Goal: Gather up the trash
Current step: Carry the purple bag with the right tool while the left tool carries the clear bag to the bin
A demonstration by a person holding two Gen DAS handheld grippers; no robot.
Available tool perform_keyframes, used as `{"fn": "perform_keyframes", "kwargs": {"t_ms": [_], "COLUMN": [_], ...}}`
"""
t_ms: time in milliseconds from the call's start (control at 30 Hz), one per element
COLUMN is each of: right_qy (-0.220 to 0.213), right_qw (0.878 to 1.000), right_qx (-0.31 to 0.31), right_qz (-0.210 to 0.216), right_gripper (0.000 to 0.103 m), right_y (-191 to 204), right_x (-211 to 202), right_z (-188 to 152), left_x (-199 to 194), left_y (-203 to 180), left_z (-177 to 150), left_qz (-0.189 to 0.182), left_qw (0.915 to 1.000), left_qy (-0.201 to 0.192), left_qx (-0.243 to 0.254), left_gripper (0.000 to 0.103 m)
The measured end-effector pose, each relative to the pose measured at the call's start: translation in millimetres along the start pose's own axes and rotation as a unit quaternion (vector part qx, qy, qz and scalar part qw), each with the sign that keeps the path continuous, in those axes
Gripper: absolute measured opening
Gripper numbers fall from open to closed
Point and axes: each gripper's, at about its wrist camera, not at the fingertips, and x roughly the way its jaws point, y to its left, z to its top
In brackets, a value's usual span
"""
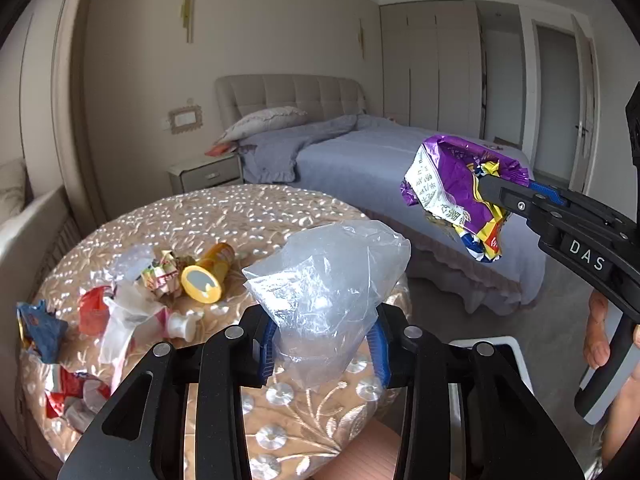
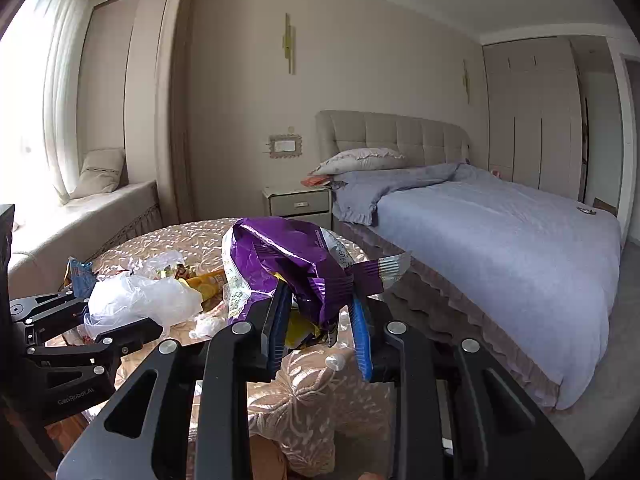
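My left gripper [image 1: 322, 344] is shut on a clear plastic bag [image 1: 328, 280] and holds it above the round table [image 1: 240, 216]; the bag also shows in the right wrist view [image 2: 140, 300]. My right gripper [image 2: 320, 328] is shut on a crumpled purple snack wrapper [image 2: 288, 264], held in the air right of the table; it also shows in the left wrist view [image 1: 460, 192]. More trash lies on the table's left side: a yellow bottle [image 1: 208, 272], small wrappers [image 1: 160, 272], a blue wrapper [image 1: 40, 328] and red and white wrappers [image 1: 108, 312].
The table has a shiny beige patterned cloth. A bed [image 1: 400, 152] with a lilac cover stands behind and to the right, a nightstand [image 1: 206, 174] beside it. A white bin rim [image 1: 512, 356] shows low between table and bed. A window seat [image 2: 88, 208] is at the left.
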Motion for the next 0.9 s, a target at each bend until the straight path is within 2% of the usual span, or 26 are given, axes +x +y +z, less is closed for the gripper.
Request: {"fn": "perform_keyframes", "kwargs": {"t_ms": [133,333,467,633,767,833,867,900], "right_qy": [0.012,0.070,0.129,0.191,0.230,0.248,0.255,0.261], "right_qw": [0.998,0.989,0.977,0.961,0.948,0.941,0.939,0.937], "right_qx": [0.011,0.034,0.067,0.106,0.132,0.145,0.149,0.151], "right_qz": [-0.053,-0.125,-0.158,-0.170,-0.175,-0.177,-0.177,-0.177], "right_gripper": [0.030,0.031,0.031,0.031,0.031,0.033,0.037,0.045], "right_y": [-35.1,-90.1,-121.3,-157.6,-180.1,-193.5,-197.9,-201.1], "right_x": [-15.5,-19.9,-4.4,22.2,41.3,48.4,51.2,53.9], "right_z": [-19.6,-68.8,-109.7,-158.8,-195.5,-208.7,-214.1,-218.4], "left_x": [30.5,80.8,119.9,162.7,190.0,201.4,206.1,211.1], "left_y": [-47.6,-122.8,-174.1,-224.0,-243.7,-250.4,-253.5,-255.5], "left_z": [-6.5,-33.7,-70.6,-119.6,-141.7,-148.1,-150.8,-153.1], "left_qz": [-0.068,-0.143,-0.192,-0.245,-0.265,-0.273,-0.277,-0.282], "left_qw": [0.9970,0.9832,0.9635,0.9328,0.9160,0.9106,0.9087,0.9056], "left_qy": [0.023,0.077,0.140,0.214,0.252,0.264,0.269,0.278], "left_qx": [0.028,0.084,0.123,0.155,0.165,0.162,0.158,0.151], "left_gripper": [0.037,0.037,0.037,0.037,0.037,0.038,0.044,0.054]}}
